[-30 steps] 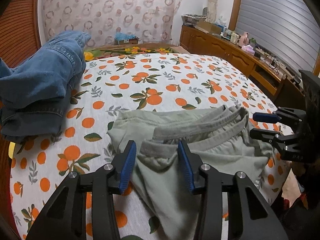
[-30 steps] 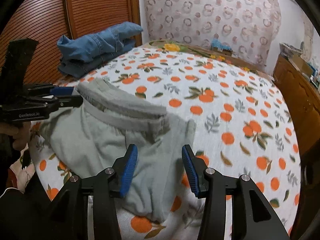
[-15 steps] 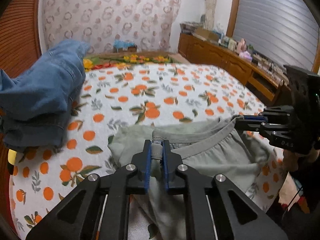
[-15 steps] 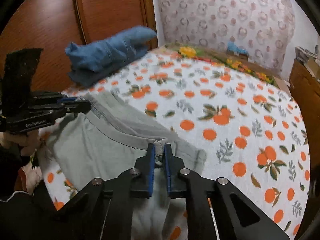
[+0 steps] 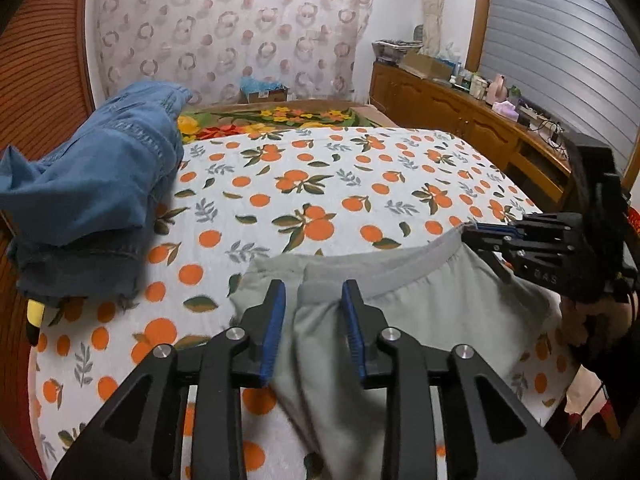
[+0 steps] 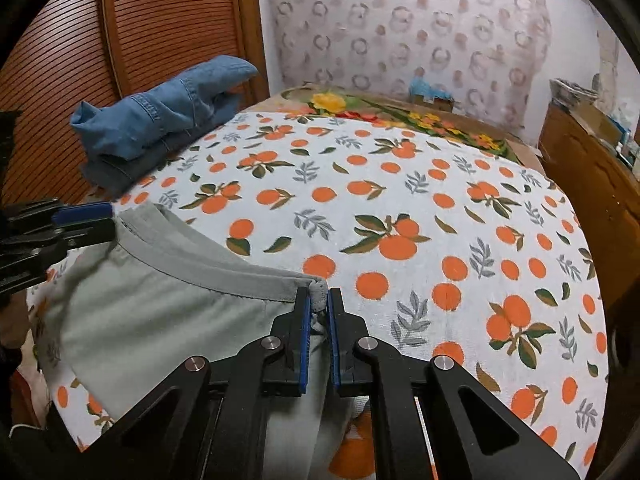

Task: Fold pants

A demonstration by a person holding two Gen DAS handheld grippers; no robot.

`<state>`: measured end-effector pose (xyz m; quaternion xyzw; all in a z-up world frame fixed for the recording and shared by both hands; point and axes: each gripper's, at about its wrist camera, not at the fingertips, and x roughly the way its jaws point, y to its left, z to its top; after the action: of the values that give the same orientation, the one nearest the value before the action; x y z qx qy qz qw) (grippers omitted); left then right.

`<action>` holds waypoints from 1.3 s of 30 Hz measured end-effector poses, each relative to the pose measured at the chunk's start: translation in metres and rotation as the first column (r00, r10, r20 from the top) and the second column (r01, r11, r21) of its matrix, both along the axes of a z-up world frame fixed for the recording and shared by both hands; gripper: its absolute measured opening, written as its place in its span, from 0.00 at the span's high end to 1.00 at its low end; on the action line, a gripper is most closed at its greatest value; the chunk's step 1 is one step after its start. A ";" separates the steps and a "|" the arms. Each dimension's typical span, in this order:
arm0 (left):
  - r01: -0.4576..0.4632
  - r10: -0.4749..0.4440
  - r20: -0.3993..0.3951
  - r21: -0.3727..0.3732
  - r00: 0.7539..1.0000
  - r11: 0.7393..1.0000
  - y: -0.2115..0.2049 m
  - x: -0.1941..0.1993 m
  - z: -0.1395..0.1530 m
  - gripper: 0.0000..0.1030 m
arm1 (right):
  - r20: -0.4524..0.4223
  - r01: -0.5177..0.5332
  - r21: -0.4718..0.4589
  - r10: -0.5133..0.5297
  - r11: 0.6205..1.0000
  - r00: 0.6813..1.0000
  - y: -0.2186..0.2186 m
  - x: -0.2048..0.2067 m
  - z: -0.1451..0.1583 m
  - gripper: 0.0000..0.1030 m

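Now pants [image 6: 168, 304] waistband pinched in right tool [image 6: 319, 308], between parted left tool [image 5: 314, 304] pads.

Bed surface [image 6: 440, 208]: middle and far portion lie bare, open to a passing gripper. Obstacles: a heap of blue jeans [image 5: 92, 200] along the left edge, against the ribbed wooden door [image 6: 160, 32]; grey-green pants [image 5: 440, 308] draped over the near edge; a wooden cabinet [image 5: 460, 116], its top cluttered, just beside the right edge; a small box [image 5: 264, 90] beyond the far edge.
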<state>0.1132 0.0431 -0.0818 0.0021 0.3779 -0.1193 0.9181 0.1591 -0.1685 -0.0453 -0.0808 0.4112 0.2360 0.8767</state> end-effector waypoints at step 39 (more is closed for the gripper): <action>-0.032 0.033 -0.036 0.012 0.999 0.999 0.017 -0.016 -0.012 0.45 | 0.030 -0.013 0.047 0.011 0.999 0.999 -0.023 -0.032 0.022 0.71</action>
<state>0.0973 0.0603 -0.0937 -0.0011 0.3953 -0.1024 0.9128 0.1270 -0.1915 -0.0231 -0.0662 0.3921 0.2496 0.8829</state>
